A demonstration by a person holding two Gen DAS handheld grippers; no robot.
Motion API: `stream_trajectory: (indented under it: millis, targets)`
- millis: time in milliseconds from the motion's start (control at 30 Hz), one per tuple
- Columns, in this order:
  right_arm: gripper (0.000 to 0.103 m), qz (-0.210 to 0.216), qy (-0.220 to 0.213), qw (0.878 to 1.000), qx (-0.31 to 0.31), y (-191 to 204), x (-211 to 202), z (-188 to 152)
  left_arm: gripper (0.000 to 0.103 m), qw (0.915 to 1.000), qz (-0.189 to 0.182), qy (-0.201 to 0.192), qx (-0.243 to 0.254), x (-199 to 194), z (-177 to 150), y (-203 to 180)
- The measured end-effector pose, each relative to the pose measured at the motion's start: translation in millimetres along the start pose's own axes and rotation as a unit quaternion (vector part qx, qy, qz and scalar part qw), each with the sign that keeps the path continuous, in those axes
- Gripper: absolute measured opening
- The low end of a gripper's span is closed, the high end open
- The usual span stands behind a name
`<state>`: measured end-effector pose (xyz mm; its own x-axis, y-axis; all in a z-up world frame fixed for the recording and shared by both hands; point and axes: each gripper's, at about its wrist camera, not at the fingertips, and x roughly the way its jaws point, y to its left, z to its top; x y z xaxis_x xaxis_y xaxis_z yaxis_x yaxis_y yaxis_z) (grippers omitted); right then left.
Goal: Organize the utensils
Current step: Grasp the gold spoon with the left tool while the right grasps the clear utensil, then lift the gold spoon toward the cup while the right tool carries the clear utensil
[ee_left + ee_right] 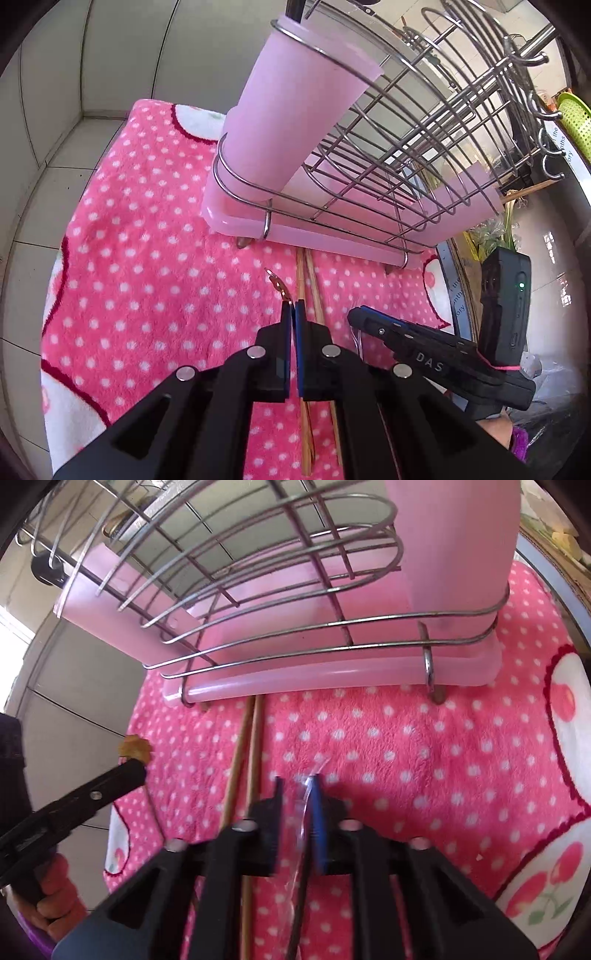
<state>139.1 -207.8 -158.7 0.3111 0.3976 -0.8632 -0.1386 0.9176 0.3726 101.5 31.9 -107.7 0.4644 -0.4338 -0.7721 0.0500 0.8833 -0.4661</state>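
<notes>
My left gripper (293, 308) is shut on a thin gold-coloured utensil (277, 285) whose end sticks out past the fingertips, just above the pink dotted towel (147, 258). My right gripper (297, 788) is shut on a clear plastic utensil (301, 812); in the left wrist view it (356, 319) sits to the right of my left one. Two wooden chopsticks (308, 280) lie on the towel, their tips under the wire dish rack (388, 147). A pink cup holder (291, 99) hangs on the rack's left end. The left gripper with the gold utensil (135, 751) shows at left in the right wrist view.
The rack stands on a pink drip tray (314, 236) at the back of the towel. Tiled walls (55, 110) close the left side. A green basket (576, 118) and hooks on the rack (546, 110) are at the far right. The towel's right part (443, 757) bears only its dots.
</notes>
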Motion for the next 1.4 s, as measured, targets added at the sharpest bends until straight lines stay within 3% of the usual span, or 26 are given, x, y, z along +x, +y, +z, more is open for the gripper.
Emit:
stream_trajectory:
  millis: [167,333,667,833,1033,1267,1400]
  targets:
    - [0.004,0.014,-0.026,1.000,0.006,-3,-9,-6,0.001,0.9998,-0.009,-0.018,0.009,-20,0,1]
    - [0.004,0.047,-0.071,0.996,0.013,-13,-45,-16,0.001,0.9989,-0.021,-0.039,0.016,-39,0,-5]
    - [0.004,0.098,-0.189,0.977,0.009,-13,-121,-29,0.001,0.9922,-0.036,-0.109,0.048,-84,-4,-36]
    - [0.003,0.116,-0.278,0.954,-0.011,-9,-174,-30,0.001,0.9839,-0.036,-0.164,0.062,-118,5,-47]
    - [0.003,0.134,-0.384,0.913,-0.040,-3,-234,-11,0.001,0.9678,-0.036,-0.239,0.068,-161,31,-55]
    - [0.003,0.130,-0.467,0.872,-0.073,4,-270,26,0.001,0.9469,-0.030,-0.311,0.078,-196,65,-70]
    - [0.003,0.117,-0.496,0.856,-0.088,7,-280,47,0.001,0.9381,-0.024,-0.335,0.086,-201,79,-76]
